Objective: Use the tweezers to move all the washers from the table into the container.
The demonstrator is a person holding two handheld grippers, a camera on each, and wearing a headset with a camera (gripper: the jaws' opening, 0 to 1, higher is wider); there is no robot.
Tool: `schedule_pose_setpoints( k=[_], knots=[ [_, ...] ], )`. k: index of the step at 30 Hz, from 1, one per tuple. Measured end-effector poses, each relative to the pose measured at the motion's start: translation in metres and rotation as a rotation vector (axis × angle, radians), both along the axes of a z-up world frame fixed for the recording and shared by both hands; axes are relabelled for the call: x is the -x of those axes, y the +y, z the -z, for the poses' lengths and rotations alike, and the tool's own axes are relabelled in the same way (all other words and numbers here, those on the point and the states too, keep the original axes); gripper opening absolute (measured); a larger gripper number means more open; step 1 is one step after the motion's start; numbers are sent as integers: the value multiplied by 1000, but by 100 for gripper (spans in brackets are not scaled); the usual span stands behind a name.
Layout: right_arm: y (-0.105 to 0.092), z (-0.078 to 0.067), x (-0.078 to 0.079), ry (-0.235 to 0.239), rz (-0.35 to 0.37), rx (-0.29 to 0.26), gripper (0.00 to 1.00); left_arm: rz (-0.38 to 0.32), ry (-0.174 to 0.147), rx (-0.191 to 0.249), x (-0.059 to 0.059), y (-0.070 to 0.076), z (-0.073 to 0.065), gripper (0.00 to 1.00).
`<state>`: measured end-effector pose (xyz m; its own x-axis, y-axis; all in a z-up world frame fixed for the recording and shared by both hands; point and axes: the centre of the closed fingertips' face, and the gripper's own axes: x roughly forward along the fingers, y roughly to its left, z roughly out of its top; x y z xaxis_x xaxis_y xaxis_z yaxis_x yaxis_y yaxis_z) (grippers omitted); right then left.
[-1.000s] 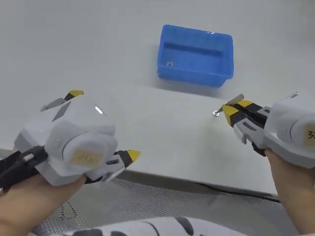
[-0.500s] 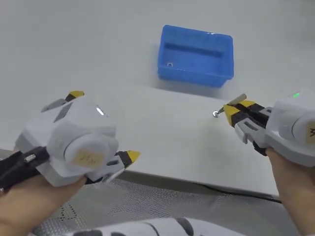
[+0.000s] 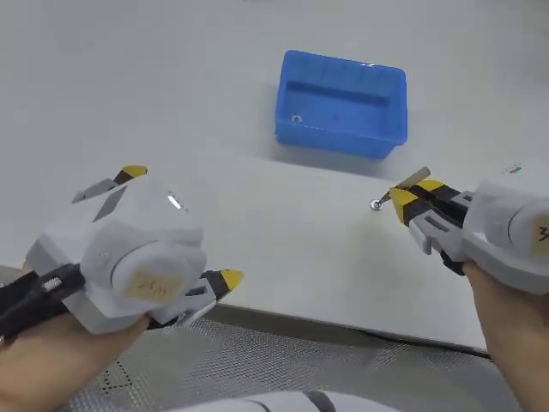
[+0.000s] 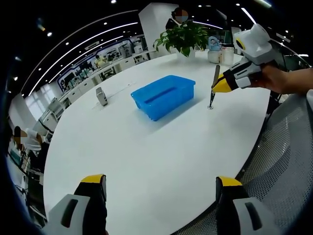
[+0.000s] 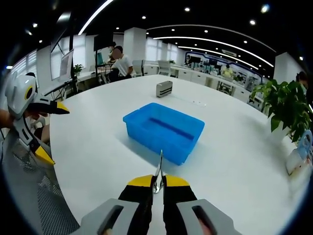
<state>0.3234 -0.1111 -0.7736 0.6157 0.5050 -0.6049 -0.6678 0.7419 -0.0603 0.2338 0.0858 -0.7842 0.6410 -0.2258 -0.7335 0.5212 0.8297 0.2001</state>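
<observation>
The blue container (image 3: 341,103) stands at the far middle of the white table (image 3: 257,223), with one washer (image 3: 297,119) lying inside it. Another washer (image 3: 376,204) lies on the table in front of the container's right corner. My right gripper (image 3: 403,196) is shut on the tweezers (image 3: 415,177), whose lower tips stand at that washer (image 4: 210,106). The tweezers (image 5: 159,169) point toward the container (image 5: 164,129). My left gripper (image 3: 180,225) hovers open over the near left table edge, nothing between its jaws (image 4: 160,181).
The table's near edge runs under both grippers, with a grey mesh seat (image 3: 257,360) below it. A small grey box (image 5: 164,88) stands beyond the container, and a potted plant (image 4: 183,36) at the far side. People sit at desks in the background.
</observation>
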Motion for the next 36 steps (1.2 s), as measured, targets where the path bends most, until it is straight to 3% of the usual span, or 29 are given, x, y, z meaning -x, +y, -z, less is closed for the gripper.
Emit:
schedule_pose_setpoints(
  k=[11,25,32,36],
  knots=[
    [0,-1,0,-2,-15,33,2,2,-3,1,1,-1,-2,95],
    [12,-43,-8,-53,-21,-27,2,-2,-16,9,0,-1,-5,95],
    [17,-69,-26,-101,-18,-62,2,-3,-17,12,0,-1,-6,95],
    [20,-76,-34,-119,-26,-65,2,-2,-18,7,0,-1,-6,95]
  ],
)
